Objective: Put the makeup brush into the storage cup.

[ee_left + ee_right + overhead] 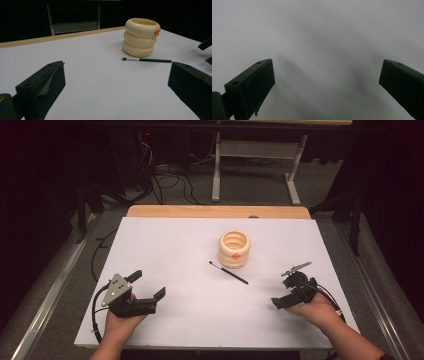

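Observation:
A cream ribbed holder [234, 248] made of three stacked rings, with a small orange spot on its side, stands upright at the middle of the white table [165, 250]. A thin black brush [228, 272] lies flat just in front of it. My left gripper [148, 284] rests at the front left, open and empty, and points toward the holder [141, 37] and brush [146, 60]. At the front right my right gripper [285, 290] is also open, holds nothing, and looks down on bare white surface [324, 37].
A wooden strip [217, 211] runs along the table's far edge. Beyond it are a white desk frame [216, 165] and loose cables [170, 180] on the floor. Part of the other gripper [206, 43] shows at the right edge of the left gripper view.

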Available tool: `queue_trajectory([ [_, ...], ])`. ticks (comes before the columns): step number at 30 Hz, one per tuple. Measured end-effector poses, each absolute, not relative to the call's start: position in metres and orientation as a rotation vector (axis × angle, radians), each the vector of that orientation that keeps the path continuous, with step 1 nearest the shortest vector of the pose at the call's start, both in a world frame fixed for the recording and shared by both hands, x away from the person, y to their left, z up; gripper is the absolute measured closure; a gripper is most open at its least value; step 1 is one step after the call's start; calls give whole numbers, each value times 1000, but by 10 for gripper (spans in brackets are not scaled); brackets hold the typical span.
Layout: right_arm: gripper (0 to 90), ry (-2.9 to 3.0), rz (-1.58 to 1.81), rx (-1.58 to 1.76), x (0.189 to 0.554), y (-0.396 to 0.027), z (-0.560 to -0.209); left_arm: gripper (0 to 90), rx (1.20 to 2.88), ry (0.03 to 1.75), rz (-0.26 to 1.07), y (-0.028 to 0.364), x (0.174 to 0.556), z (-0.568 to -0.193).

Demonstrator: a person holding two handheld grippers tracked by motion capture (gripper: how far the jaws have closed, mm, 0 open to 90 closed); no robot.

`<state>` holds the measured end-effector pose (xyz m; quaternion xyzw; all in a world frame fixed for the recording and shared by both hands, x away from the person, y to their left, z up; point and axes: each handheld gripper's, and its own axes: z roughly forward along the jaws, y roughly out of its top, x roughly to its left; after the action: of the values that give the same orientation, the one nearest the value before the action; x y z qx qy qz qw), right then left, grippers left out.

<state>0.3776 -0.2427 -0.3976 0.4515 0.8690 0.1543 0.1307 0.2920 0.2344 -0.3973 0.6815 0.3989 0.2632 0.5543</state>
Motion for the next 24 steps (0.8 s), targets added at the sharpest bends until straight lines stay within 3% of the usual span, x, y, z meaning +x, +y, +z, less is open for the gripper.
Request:
queue_trajectory([
  [24, 55, 2699, 200, 1164, 393, -220, -390, 17, 1623, 938, 629, 234, 292, -397],
])
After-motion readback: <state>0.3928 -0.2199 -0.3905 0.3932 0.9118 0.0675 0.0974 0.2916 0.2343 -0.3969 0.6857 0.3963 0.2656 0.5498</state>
